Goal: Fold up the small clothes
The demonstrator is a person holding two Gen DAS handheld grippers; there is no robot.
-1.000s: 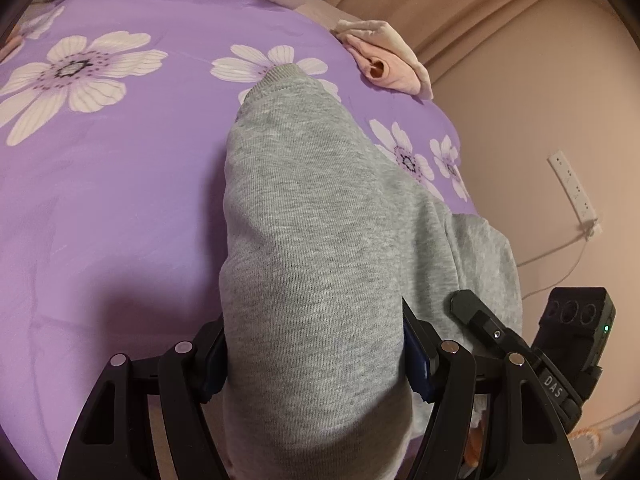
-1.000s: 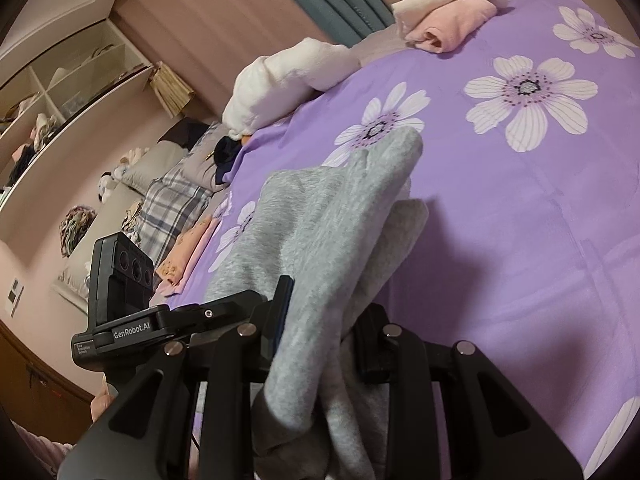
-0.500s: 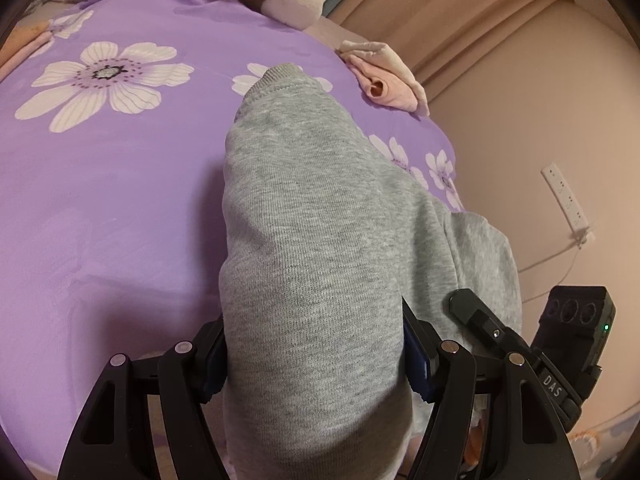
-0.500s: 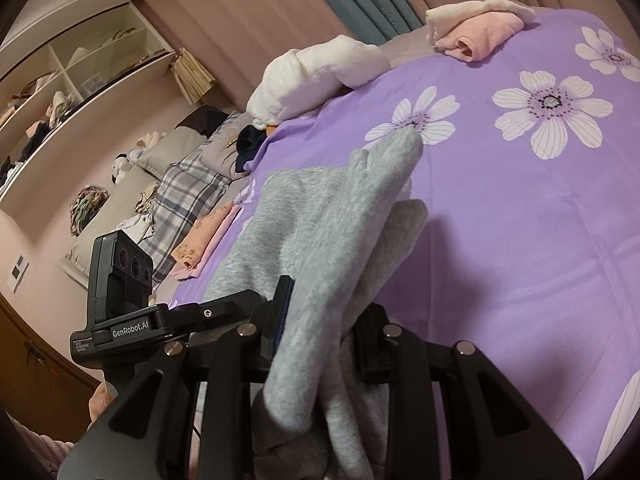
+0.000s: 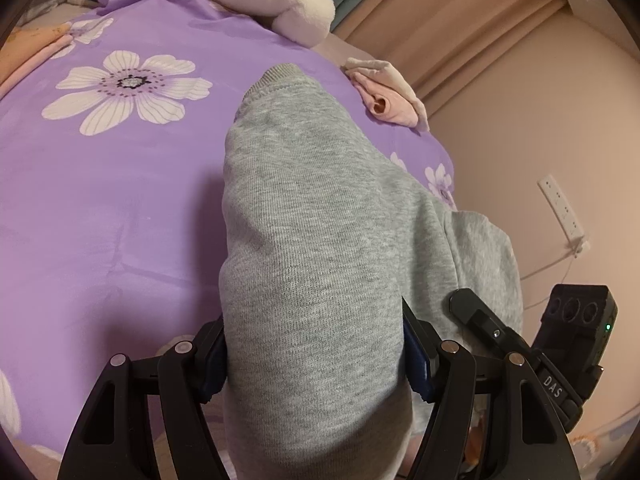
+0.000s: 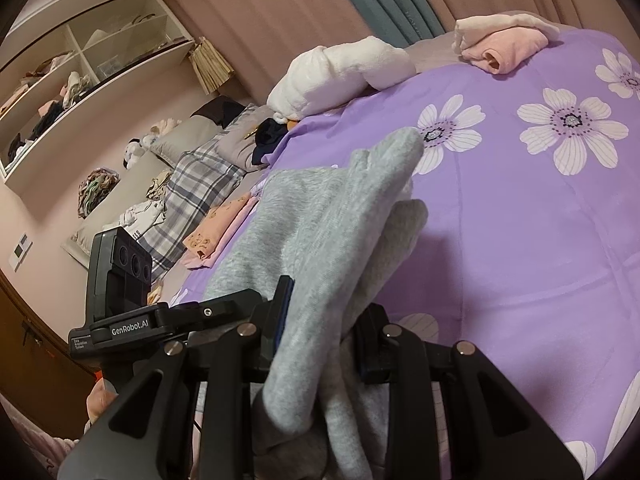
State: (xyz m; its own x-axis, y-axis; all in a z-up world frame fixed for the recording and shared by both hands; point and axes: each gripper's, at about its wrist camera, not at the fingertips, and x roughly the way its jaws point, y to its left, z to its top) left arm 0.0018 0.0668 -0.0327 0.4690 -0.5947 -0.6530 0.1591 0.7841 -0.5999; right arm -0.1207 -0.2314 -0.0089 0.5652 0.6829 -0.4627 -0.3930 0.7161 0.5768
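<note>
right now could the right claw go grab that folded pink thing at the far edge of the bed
Probably not yet. The right claw is shut on the grey garment, which the left claw also clamps. The purple bedspread between it and the folded pink garment is bare, but it would have to let go first.

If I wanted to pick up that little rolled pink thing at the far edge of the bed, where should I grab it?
Pinch the pink roll across its rounded middle, coming down from above with a finger either side. It lies on its side near the edge of the purple flowered sheet, its open end facing you, so the curved sides give the best hold.
</note>
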